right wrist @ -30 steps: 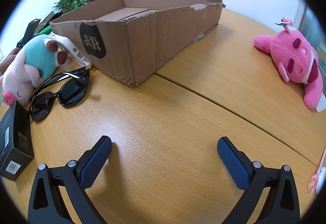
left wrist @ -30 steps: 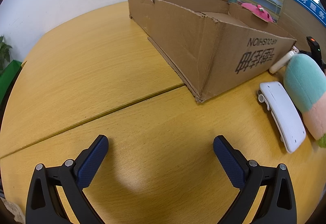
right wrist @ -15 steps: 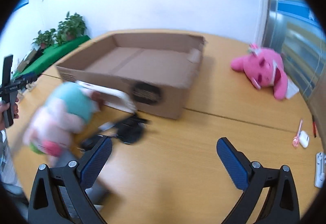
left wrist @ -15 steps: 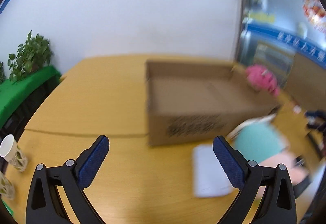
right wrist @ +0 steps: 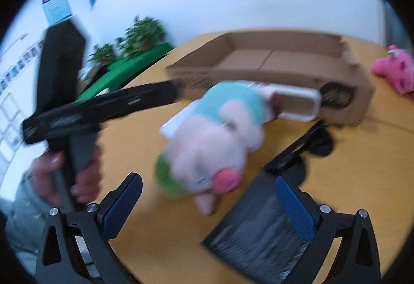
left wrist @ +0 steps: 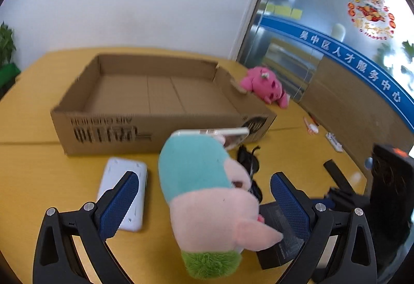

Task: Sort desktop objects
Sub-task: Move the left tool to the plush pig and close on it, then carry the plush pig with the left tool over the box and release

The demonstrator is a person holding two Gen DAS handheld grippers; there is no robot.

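Observation:
A teal and pink plush pig (left wrist: 209, 196) lies on the wooden table in front of an open cardboard box (left wrist: 155, 103). My left gripper (left wrist: 204, 198) is open, its blue pads either side of the pig, apart from it. My right gripper (right wrist: 207, 203) is open above the table near the pig (right wrist: 217, 139) and a black box (right wrist: 261, 240). A white flat device (left wrist: 121, 193) lies left of the pig. Black sunglasses (left wrist: 248, 167) and a white case (left wrist: 220, 134) lie by the cardboard box. A pink plush (left wrist: 264, 87) lies beyond it.
The other gripper's black body (right wrist: 77, 108) and the hand (right wrist: 64, 175) holding it fill the left of the right wrist view. Small items (left wrist: 333, 141) lie on the table at right. Green plants (right wrist: 139, 35) stand behind the table.
Both grippers rose and swung from the table surface towards the plush pig. The left gripper now straddles the pig. Both stayed open.

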